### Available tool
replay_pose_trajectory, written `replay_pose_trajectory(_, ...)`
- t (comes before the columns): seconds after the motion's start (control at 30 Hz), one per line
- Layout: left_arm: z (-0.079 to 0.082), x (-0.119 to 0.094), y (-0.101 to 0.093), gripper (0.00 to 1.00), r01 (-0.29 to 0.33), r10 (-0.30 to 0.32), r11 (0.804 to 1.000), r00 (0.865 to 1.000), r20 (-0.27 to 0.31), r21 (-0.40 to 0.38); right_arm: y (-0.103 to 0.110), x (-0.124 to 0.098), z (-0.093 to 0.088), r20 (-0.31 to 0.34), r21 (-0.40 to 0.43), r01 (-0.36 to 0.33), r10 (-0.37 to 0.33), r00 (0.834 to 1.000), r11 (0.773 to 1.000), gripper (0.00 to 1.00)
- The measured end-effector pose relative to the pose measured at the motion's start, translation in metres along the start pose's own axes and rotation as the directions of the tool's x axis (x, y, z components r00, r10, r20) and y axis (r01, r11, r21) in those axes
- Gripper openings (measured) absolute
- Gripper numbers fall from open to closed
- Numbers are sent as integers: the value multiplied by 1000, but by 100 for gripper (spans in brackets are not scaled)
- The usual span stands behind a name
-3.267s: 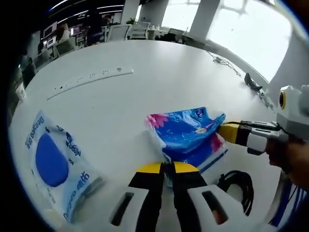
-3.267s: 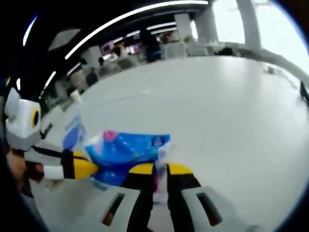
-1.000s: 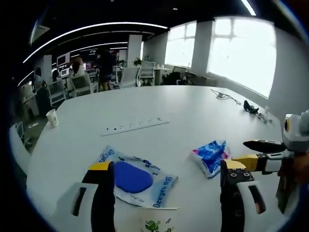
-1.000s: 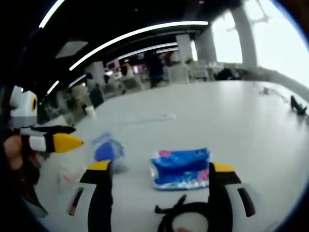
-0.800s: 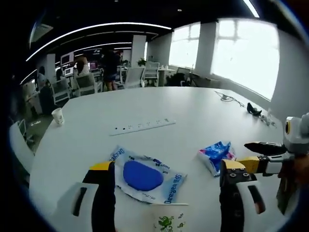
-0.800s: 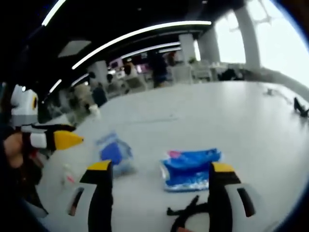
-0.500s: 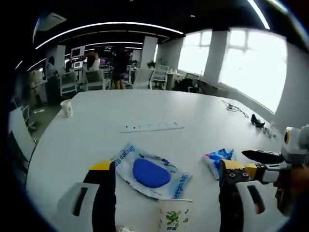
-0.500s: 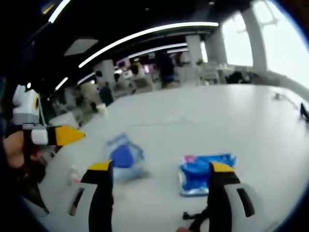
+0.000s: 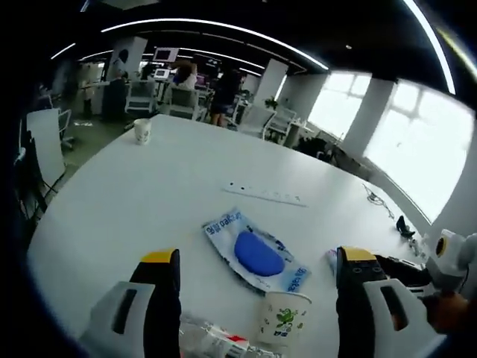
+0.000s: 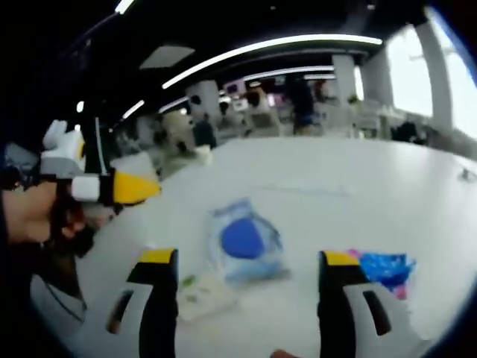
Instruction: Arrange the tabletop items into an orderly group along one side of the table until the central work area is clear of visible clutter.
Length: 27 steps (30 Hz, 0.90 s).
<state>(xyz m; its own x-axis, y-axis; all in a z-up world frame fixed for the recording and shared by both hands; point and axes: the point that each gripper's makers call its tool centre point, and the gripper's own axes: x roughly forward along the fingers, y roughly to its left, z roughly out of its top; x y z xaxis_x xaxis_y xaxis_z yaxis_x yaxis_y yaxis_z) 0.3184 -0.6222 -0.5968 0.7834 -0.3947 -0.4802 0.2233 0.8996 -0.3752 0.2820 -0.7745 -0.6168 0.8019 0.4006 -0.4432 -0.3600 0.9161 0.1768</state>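
— Both grippers now stand apart from the crinkled blue-and-pink tissue pack (image 10: 387,270), which they were clamped on three seconds back; it lies on the round white table (image 9: 149,194), at about four o'clock in the right gripper view, just past that gripper's right jaw.

— And the tools themselves?

— Left gripper (image 9: 257,261): jaws spread wide, nothing between them. Right gripper (image 10: 242,261): the same, wide apart and empty. Since a second ago both views have swung off the tissue pack toward the flat white wet-wipe pouch with the blue oval label (image 9: 257,252), now dead centre in the left gripper view and at twelve o'clock above the right gripper's jaws (image 10: 242,242).

— What else sits on the table?

— White paper cup with a green print (image 9: 282,319) at six o'clock in the left gripper view, just beside the pouch; a clear crumpled wrapper (image 9: 212,339) at seven o'clock; a long white power strip (image 9: 266,194) beyond the pouch; a second paper cup (image 9: 141,132) far off at eleven o'clock. The left gripper also shows at nine o'clock in the right gripper view, held by a hand (image 10: 30,209).

— Meaning for the job?

— Tissue pack looks placed; the pouch appears to be next for moving aside. Cup, wrapper and pouch are close together, so the centre is not yet clear.
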Motion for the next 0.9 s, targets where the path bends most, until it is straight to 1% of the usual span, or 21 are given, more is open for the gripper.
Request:
replay_pose_trajectory(0.13,-5,-9,14,86,-27,27,999,1000,6,-38,23,6,-1,-16,-37,-62,62,998,997,73)
replay_pose_trajectory(0.17,-6,-12,19,86,-37,38,998,999,11,-51,25,7,-1,-19,-40,-69,68,997,997,73)
replay_pose_trajectory(0.23,-10,-18,26,85,-50,51,996,999,15,-76,36,9,-4,-33,-63,-98,96,995,993,73)
replay_pose_trajectory(0.3,-14,-23,33,85,-62,64,994,998,18,-87,45,11,-8,-54,-115,-126,120,991,985,73)
replay_pose_trajectory(0.33,-16,-25,36,85,-67,68,994,998,16,-90,50,12,-11,-65,-125,-142,134,989,982,73)
replay_pose_trajectory(0.47,-22,-35,50,85,-90,93,988,996,17,-124,62,14,-18,-90,-132,-173,162,983,976,72)
replay_pose_trajectory(0.67,-23,-49,71,83,-125,132,977,991,32,-171,82,19,-24,-119,-161,-224,206,971,961,72)
replay_pose_trajectory(0.83,-23,-54,80,83,-137,146,973,988,39,-187,97,23,-29,-143,-179,-261,237,961,949,72)
replay_pose_trajectory(0.9,-23,-56,82,83,-138,149,971,988,43,-195,102,24,-33,-160,-210,-278,248,955,937,72)
